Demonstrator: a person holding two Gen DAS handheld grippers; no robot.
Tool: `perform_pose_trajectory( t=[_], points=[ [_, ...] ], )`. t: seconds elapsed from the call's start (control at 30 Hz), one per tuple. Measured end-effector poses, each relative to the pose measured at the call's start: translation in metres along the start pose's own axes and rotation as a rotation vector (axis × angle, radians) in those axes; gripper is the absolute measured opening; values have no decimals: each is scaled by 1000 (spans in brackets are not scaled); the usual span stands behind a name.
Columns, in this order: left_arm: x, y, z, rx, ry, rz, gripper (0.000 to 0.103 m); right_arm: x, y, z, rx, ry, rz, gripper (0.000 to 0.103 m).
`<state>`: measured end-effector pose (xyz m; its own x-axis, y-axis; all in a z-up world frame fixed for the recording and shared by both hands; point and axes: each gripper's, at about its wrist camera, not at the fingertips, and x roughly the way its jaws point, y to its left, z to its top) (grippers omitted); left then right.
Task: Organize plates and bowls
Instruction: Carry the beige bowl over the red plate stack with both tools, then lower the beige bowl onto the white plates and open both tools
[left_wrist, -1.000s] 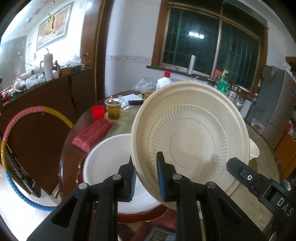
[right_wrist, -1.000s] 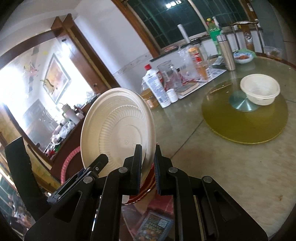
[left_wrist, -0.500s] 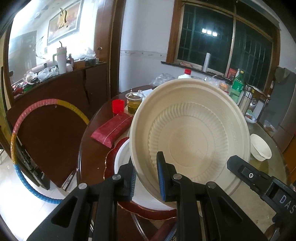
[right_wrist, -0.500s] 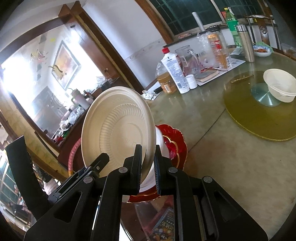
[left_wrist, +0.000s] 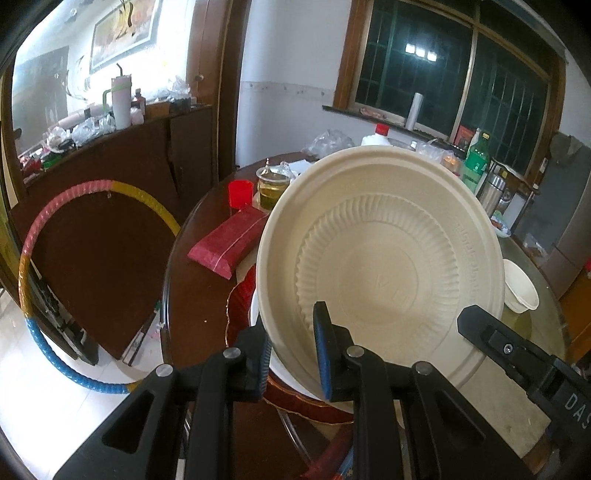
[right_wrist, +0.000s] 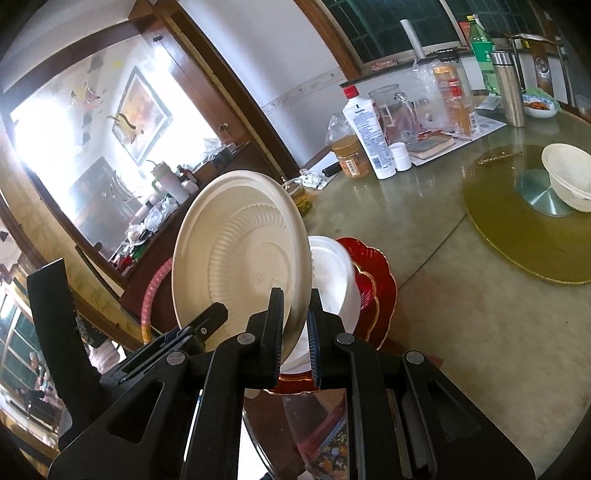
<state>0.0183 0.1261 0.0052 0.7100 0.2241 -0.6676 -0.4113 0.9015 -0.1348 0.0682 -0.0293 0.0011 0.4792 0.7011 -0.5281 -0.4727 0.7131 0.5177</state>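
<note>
A cream ribbed plate (left_wrist: 384, 266) is held on edge, nearly upright, above the table. My left gripper (left_wrist: 291, 343) is shut on its lower rim. My right gripper (right_wrist: 295, 325) is shut on the same plate (right_wrist: 236, 258) at another point of the rim. Below it a white plate (right_wrist: 332, 273) lies on a red gold-edged plate (right_wrist: 380, 280); the red plate also shows in the left wrist view (left_wrist: 240, 306). A cream bowl (right_wrist: 569, 173) sits on the yellow turntable (right_wrist: 517, 236); the bowl also shows in the left wrist view (left_wrist: 521, 288).
A red packet (left_wrist: 229, 240), a red cup (left_wrist: 240, 194) and a glass of yellow liquid (left_wrist: 271, 186) stand at the table's left. Bottles and jars (right_wrist: 369, 133) crowd the back. A hula hoop (left_wrist: 40, 258) leans on the dark sideboard.
Both grippers have drawn back and up with the cream plate held between them. More of the red plate and the table's near edge shows beneath.
</note>
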Motion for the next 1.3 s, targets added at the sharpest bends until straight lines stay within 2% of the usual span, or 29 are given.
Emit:
perform_pose_trajectory(
  t=[0.3,0.67,0.87,1.3],
  points=[
    [16,8,3,-5,88,-5,21,17,-3,0,30,41,1,12],
    [28,12,15,35,187,-31,21,38,-20,11,113,97,47,12],
    [34,14,13,44,217,-19,22,46,-27,10,137,123,61,12],
    [38,13,13,46,228,-8,23,50,-29,11,138,145,59,12]
  ],
)
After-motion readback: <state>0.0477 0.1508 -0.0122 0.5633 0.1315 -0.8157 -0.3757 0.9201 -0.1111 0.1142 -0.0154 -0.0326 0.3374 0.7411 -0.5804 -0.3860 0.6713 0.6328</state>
